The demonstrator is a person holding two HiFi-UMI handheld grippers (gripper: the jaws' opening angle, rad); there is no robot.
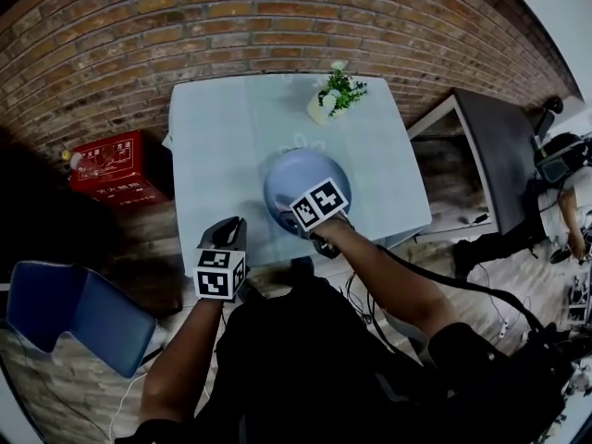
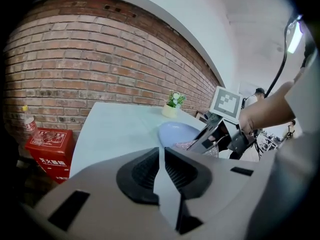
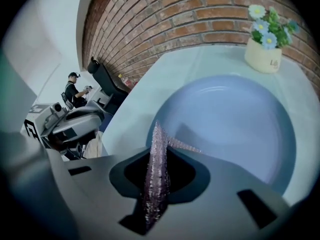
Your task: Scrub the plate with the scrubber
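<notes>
A round blue plate [image 1: 289, 176] lies on the pale table [image 1: 217, 128] near its front edge. My right gripper [image 1: 313, 218] hovers over the plate's near rim, shut on a glittery silver-purple mesh scrubber [image 3: 156, 171]; the scrubber's tip reaches the plate [image 3: 235, 119] at its near-left part. My left gripper [image 1: 229, 231] hangs off the table's front-left edge, clear of the plate. Its jaws [image 2: 161, 156] stand a narrow slit apart with nothing between them. In the left gripper view the plate [image 2: 176, 132] and the right gripper [image 2: 220, 134] show ahead to the right.
A small cream pot of flowers [image 1: 330, 100] stands at the table's far side. A red box [image 1: 116, 169] sits on the floor to the left against the brick wall, a blue chair [image 1: 74, 313] at the near left, and a dark table [image 1: 504, 155] to the right.
</notes>
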